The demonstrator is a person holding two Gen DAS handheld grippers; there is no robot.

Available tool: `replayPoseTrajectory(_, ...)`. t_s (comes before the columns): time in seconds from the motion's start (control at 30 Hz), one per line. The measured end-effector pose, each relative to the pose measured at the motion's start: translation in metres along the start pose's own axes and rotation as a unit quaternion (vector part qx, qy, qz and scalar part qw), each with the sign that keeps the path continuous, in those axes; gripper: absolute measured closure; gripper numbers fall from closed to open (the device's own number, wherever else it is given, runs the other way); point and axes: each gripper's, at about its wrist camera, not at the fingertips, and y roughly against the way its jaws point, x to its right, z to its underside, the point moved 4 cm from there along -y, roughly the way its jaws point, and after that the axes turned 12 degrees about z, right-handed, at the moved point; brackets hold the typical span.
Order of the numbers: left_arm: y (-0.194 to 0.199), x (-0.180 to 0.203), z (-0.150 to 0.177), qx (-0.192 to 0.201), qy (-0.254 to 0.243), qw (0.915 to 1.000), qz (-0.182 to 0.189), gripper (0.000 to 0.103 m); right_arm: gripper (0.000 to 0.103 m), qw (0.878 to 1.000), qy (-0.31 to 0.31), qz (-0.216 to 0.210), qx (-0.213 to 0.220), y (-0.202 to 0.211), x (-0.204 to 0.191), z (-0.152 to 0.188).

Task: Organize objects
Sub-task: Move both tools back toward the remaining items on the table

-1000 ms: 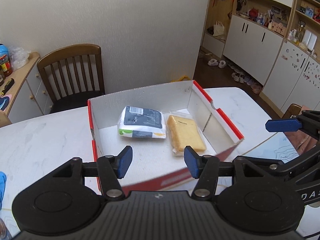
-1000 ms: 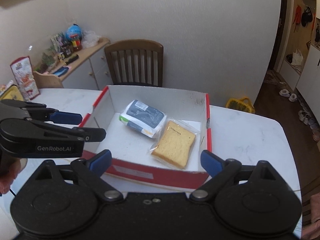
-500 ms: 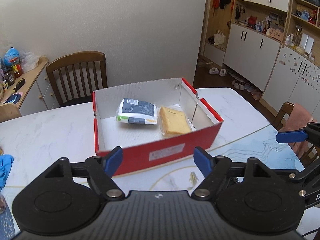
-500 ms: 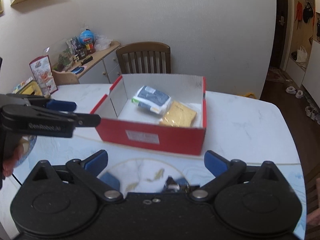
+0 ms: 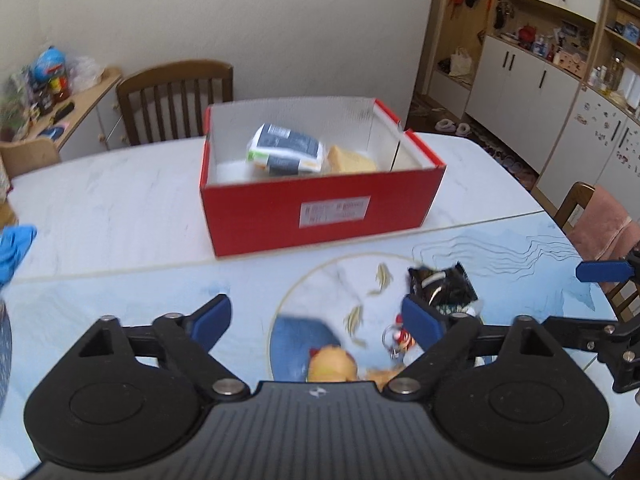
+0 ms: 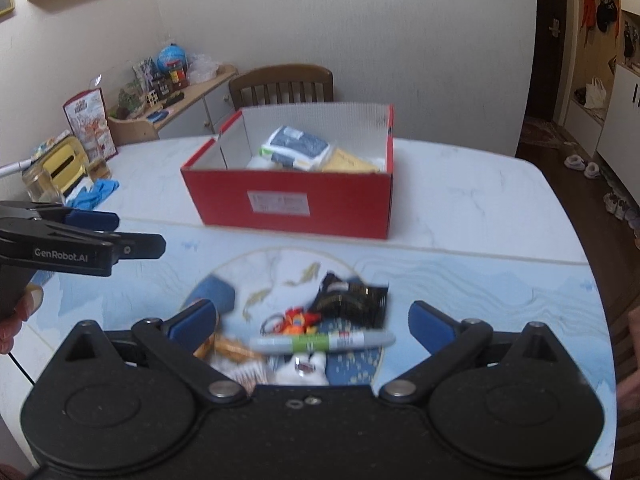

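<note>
Both wrist views look forward and steeply down over the surface [image 5: 120, 200] from close above its near edge. Both face the red box [image 5: 320, 200] and far wall; each catches the other gripper at its side.

1. The room is evenly lit by soft indoor light; no hard shadows fall on the bench [image 5: 120, 200].
2. Both views bend strongly at the edges, curving the walls and cupboards.
3. Motion blur smears the near things: the marker [image 6: 324, 342], the black snack packet [image 6: 352, 300] and the label on the red box [image 5: 320, 208].
4. The right-wrist view darkens in its corners.
5. Each claw's black body stays sharp, with a mild sheen.
</note>
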Motion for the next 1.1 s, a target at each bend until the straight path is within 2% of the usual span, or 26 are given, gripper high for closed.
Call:
replayPoseTrajectory(0.07, 0.0, -0.001, 0.01, -0.004, 0.009, 0.9999, -0.004, 0.001, 0.0, 1.0, 0.005, 0.001, -0.005, 0.0, -0.002, 0.009)
replayPoseTrajectory(0.27, -0.001, -0.006, 0.041, -0.013, 0.024, 0.9993, -0.025, 0.001, 0.0, 1.0, 0.019, -0.002, -0.02, -0.003, -0.01, 0.035)
replayPoseTrajectory(0.4, -0.006, -0.009, 0.063, -0.036, 0.037, 0.9982, -0.032, 0.001, 0.0, 0.999, 0.041, -0.001, -0.032, -0.009, -0.019, 0.053)
replayPoseTrajectory(0.67, -0.019, -0.008, 0.1, -0.068, 0.028, 0.996, -0.05, 0.001, 0.001, 0.996, 0.075, 0.002, -0.054, -0.021, -0.036, 0.081)
replayPoseTrajectory(0.9, -0.033, -0.012, 0.118, -0.094, 0.018, 0.9929, -0.071, 0.0, 0.001, 0.993, 0.103, 0.006, -0.065, -0.033, -0.045, 0.09)
replayPoseTrajectory(1.1, -0.041, -0.01, 0.122, -0.106, 0.032, 0.9925, -0.052, 0.001, 0.002, 0.989, 0.126, 0.011, -0.071, -0.042, -0.052, 0.093)
